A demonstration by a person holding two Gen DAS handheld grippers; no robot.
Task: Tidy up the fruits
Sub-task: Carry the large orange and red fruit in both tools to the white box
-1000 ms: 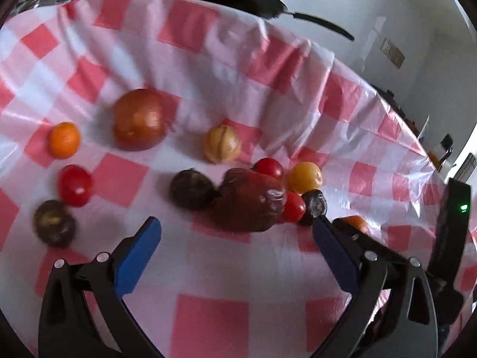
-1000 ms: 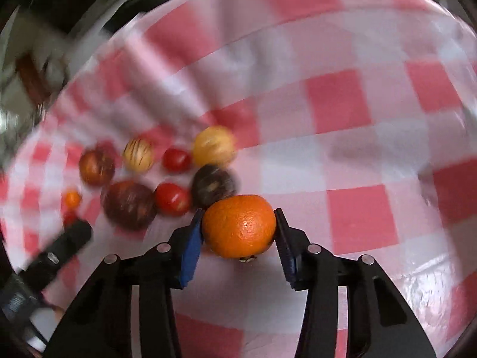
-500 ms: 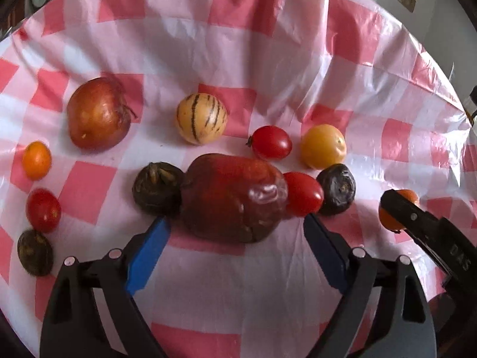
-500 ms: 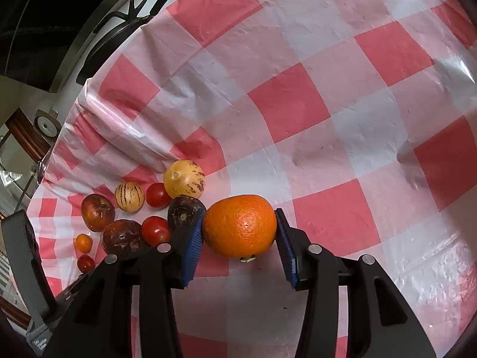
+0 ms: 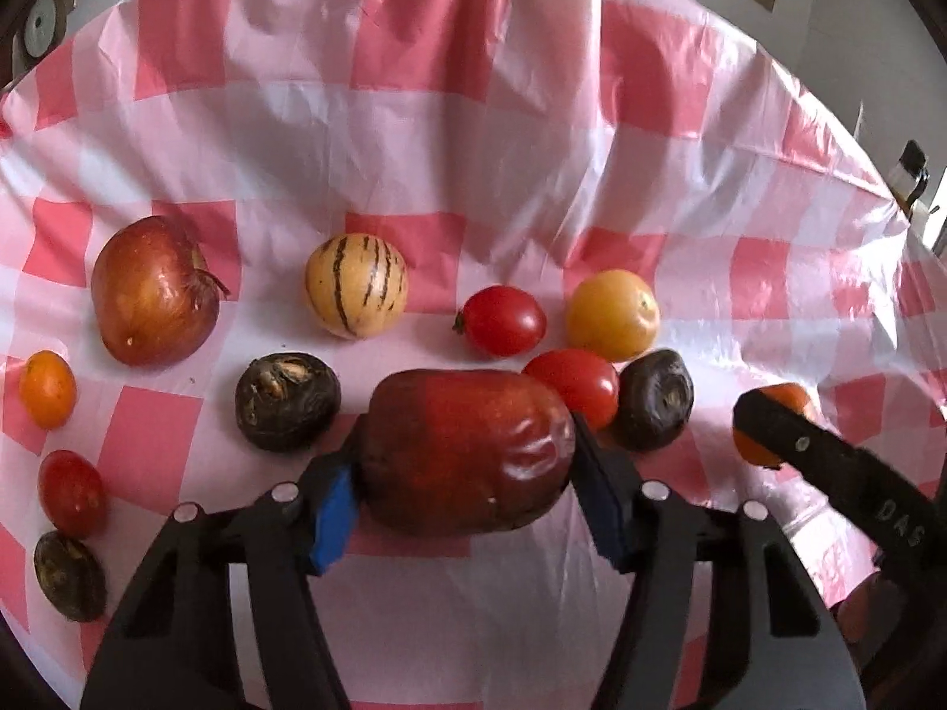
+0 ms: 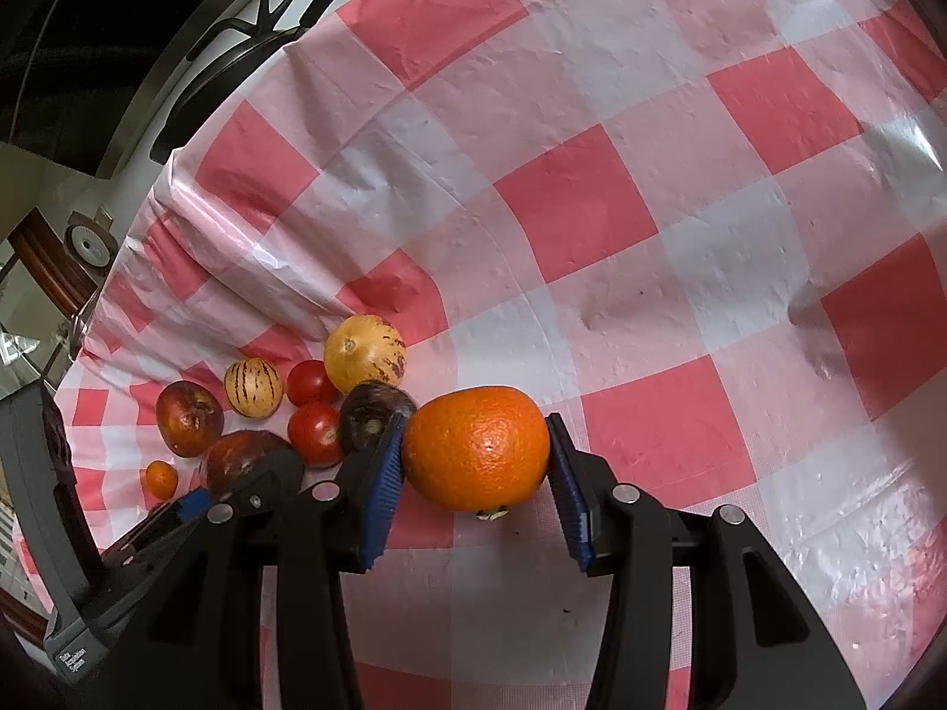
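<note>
My left gripper [image 5: 464, 482] is shut on a big dark red wrinkled fruit [image 5: 467, 449] resting on the red-and-white checked cloth [image 5: 473, 165]. Around it lie a red tomato [image 5: 573, 386], another red tomato [image 5: 503, 320], a yellow fruit [image 5: 612, 313], a striped yellow melon [image 5: 356, 285], two dark purple fruits [image 5: 287, 409] [image 5: 656, 397] and a reddish-brown apple [image 5: 152, 290]. My right gripper [image 6: 476, 464] is shut on an orange [image 6: 476, 447], just right of the fruit cluster; it also shows in the left wrist view [image 5: 769, 420].
At the left edge lie a small orange fruit [image 5: 47, 389], a red tomato [image 5: 71, 492] and a dark fruit [image 5: 70, 575]. A dark pan [image 6: 237, 59] sits beyond the cloth's far edge. The cloth is wrinkled at the back.
My left gripper moved forward and closed its jaws on the big dark red fruit. My right gripper kept hold of the orange and shifted a little beside the cluster.
</note>
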